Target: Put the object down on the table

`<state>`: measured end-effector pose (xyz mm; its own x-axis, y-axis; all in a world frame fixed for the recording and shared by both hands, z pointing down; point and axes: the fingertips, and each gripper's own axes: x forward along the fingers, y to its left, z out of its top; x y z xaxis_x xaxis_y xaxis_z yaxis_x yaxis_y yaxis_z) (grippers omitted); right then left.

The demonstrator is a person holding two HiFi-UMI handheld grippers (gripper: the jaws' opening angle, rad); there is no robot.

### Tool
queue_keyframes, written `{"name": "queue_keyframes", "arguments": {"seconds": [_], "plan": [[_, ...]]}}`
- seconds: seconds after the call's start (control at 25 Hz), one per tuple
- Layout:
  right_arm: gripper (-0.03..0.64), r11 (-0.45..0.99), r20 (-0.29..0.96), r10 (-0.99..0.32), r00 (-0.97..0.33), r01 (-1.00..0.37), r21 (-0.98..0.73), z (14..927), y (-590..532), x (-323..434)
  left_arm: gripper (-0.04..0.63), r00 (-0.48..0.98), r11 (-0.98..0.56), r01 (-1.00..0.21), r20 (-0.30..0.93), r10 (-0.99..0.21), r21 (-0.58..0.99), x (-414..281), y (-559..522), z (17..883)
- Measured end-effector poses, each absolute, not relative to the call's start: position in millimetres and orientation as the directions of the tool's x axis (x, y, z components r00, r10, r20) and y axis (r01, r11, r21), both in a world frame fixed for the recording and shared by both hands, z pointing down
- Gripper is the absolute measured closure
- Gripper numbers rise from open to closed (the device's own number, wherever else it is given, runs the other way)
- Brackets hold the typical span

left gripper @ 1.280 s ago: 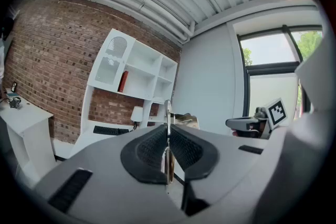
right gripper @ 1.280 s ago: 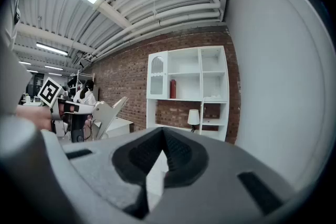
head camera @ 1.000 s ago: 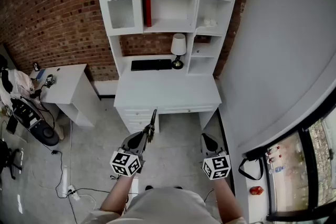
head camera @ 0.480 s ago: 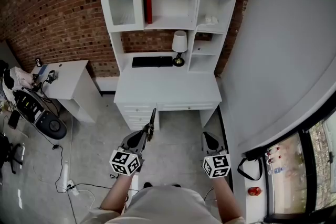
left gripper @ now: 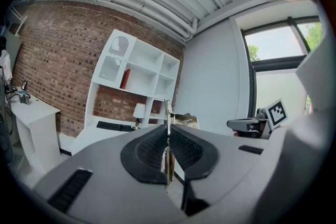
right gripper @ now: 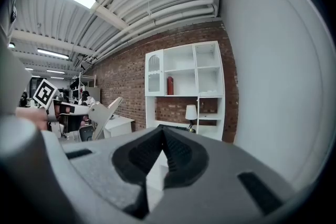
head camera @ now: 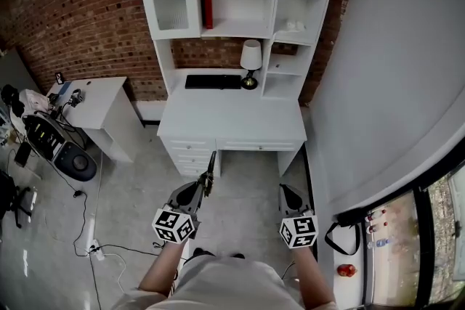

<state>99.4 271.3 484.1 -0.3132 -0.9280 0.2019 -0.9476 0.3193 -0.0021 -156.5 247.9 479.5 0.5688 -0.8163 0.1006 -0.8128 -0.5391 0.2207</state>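
Observation:
My left gripper is shut on a thin flat tan panel that sticks out forward, edge-on, above the grey floor. In the left gripper view the panel stands upright, clamped between the black pads. My right gripper is level with the left one; its jaws meet with nothing between them. The white desk stands ahead of both grippers, a stretch of floor away. In the right gripper view the left gripper and its panel show at the left.
On the desk are a black keyboard and a white lamp, under a white hutch holding a red book. A smaller white table, a chair with bags and floor cables lie left. A grey wall runs on the right.
The room has slid a little in the head view: the side table and chair at the left moved rightward. Both grippers keep their places in the picture, the left still holding the panel.

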Motion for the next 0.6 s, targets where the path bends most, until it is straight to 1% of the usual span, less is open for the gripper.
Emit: {"name": "queue_keyframes", "arguments": {"seconds": [0.36, 0.6], "plan": [[0.615, 0.337, 0.217, -0.918, -0.333, -0.941, -0.019, 493, 264, 120, 0.584, 0.543, -0.510, -0.828, 0.110, -0.833, 0.232, -140, 248, 485], [0.615, 0.338, 0.229, -0.914, -0.334, -0.941, -0.022, 497, 241, 121, 0.584, 0.541, -0.505, -0.828, 0.113, -0.833, 0.242, -138, 225, 488]]}}
